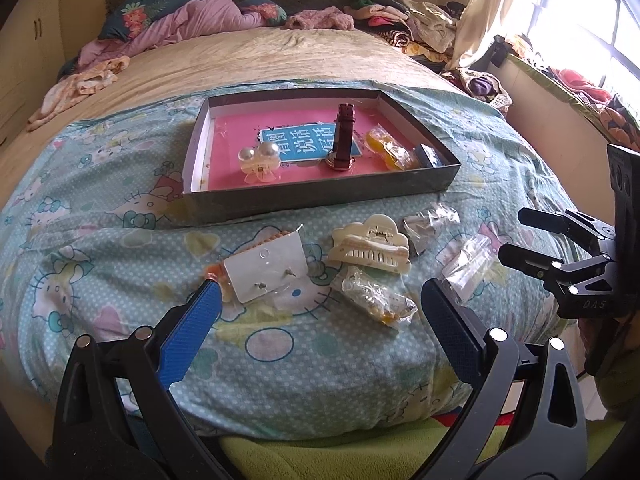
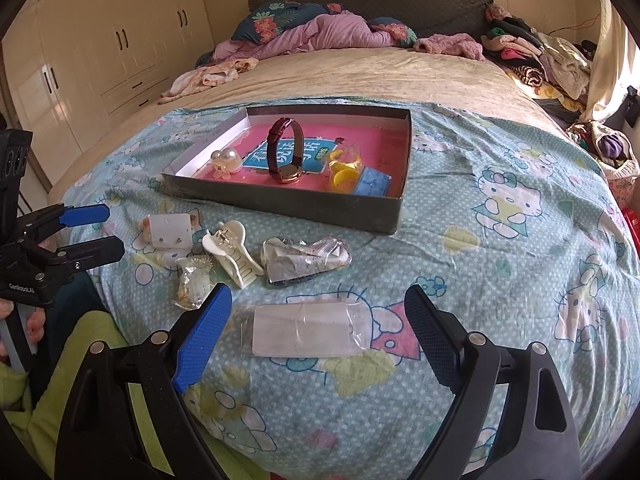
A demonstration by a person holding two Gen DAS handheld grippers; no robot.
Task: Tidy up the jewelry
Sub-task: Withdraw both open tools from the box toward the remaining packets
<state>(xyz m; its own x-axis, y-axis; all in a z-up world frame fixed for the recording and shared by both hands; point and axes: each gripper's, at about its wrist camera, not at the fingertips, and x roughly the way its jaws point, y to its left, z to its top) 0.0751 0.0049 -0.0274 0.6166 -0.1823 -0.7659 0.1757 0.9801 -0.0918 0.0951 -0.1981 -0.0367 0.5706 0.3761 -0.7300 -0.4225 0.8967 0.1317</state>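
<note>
Both sets of fingers spread wide, gripping nothing: left gripper (image 1: 320,300) over the earring card (image 1: 266,266), right gripper (image 2: 320,312) over a flat clear packet (image 2: 306,334). Box (image 2: 288,204) at 12 o'clock, already holding watch (image 2: 286,152) and pearl clip (image 2: 226,162). Risks: slippery plastic sliding out, soft bed (image 2: 500,280) yielding, upright watch toppling if knocked.

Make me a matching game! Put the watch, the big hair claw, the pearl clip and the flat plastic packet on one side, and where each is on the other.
1 watch
2 cream hair claw
3 pearl clip
4 flat plastic packet

A on the blanket, between the right tongs' fingers
B left end of the box
C standing in the box's middle
D on the blanket, before the box

1-C, 2-D, 3-B, 4-A
</note>
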